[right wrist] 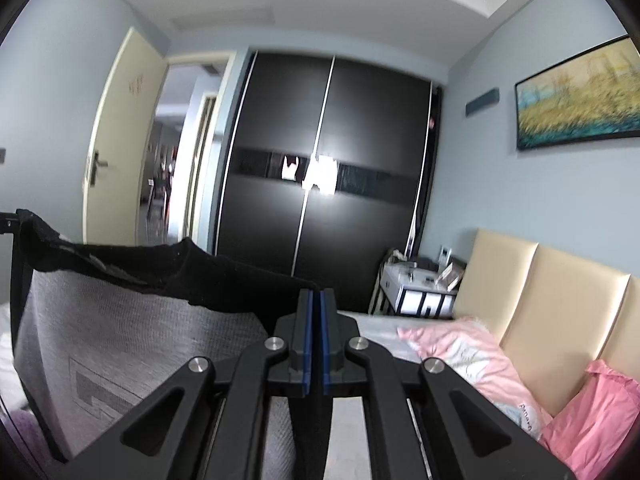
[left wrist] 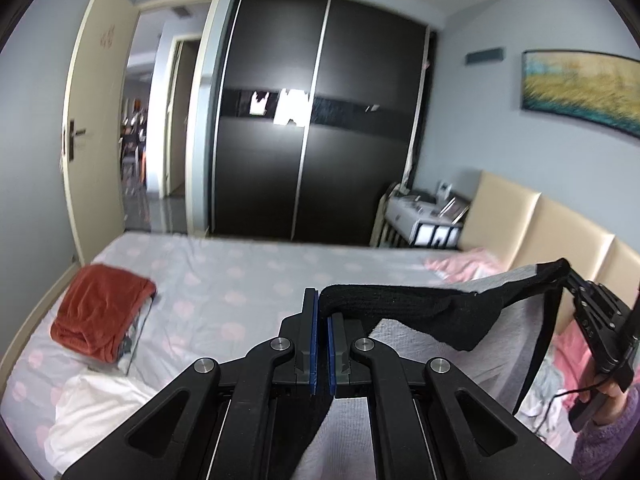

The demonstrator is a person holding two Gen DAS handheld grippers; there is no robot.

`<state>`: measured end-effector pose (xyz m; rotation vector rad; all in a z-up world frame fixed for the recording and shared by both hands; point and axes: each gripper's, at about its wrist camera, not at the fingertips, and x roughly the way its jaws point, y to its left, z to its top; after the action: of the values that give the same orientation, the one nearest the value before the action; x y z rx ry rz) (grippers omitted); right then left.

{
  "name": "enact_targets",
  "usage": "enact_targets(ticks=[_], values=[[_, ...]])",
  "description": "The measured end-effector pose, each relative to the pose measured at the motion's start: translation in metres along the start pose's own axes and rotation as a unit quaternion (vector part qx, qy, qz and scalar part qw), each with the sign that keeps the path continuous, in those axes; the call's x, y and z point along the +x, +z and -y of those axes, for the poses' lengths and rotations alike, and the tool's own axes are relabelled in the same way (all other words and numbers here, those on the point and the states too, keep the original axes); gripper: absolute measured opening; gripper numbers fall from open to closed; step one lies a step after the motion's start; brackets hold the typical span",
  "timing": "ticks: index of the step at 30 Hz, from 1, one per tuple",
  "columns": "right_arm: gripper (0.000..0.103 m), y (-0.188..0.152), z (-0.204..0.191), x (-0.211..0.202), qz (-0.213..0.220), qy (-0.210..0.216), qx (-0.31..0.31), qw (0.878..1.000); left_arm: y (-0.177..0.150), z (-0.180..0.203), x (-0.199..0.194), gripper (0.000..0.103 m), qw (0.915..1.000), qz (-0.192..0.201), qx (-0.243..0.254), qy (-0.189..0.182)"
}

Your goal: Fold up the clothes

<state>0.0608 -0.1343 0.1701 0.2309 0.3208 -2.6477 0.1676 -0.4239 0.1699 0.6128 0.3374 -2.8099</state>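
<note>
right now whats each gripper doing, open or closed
left gripper: closed on the grey-and-black knit garment.
right gripper: closed on the same garment's other end.

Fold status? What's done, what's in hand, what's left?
Done: a rust-red garment lies folded on the bed, on top of another folded piece. In hand: a grey and black top hangs stretched in the air between the left gripper and the right gripper, both shut on its black edge. Left: lay it down and fold it; the white cloth still looks loose.

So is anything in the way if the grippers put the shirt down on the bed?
Nothing visible. The grey and black shirt hangs between both grippers over bare bed. The folded red cloth lies off to the left.
</note>
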Motion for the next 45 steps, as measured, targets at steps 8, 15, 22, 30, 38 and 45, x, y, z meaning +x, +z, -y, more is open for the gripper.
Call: enact_targets(ticks=[8, 15, 22, 30, 38, 45], values=[[0.003, -0.035, -0.025, 0.141, -0.105, -0.009, -0.005, 0.994, 0.003, -0.011, 0.143, 0.004, 0.9951, -0.064, 0.031, 0.068], [0.003, -0.089, -0.039, 0.269, -0.183, -0.012, -0.030, 0.983, -0.005, -0.024, 0.283, 0.004, 0.9824, -0.138, 0.055, 0.113], [0.003, -0.149, -0.053, 0.397, -0.261, -0.010, -0.056, 0.964, -0.056, -0.044, 0.414, 0.004, 0.9654, -0.216, 0.072, 0.127], [0.004, -0.228, -0.064, 0.493, -0.326, 0.015, -0.073, 0.942, -0.115, -0.053, 0.526, 0.004, 0.9458, -0.279, 0.100, 0.133], [0.005, -0.279, -0.071, 0.541, -0.364, 0.047, -0.067, 0.928, -0.137, -0.065, 0.576, 0.011, 0.9418, -0.297, 0.082, 0.133], [0.009, -0.284, -0.063, 0.552, -0.381, 0.060, -0.029, 0.922, -0.135, -0.070, 0.580, 0.034, 0.9454, -0.295, 0.044, 0.130]])
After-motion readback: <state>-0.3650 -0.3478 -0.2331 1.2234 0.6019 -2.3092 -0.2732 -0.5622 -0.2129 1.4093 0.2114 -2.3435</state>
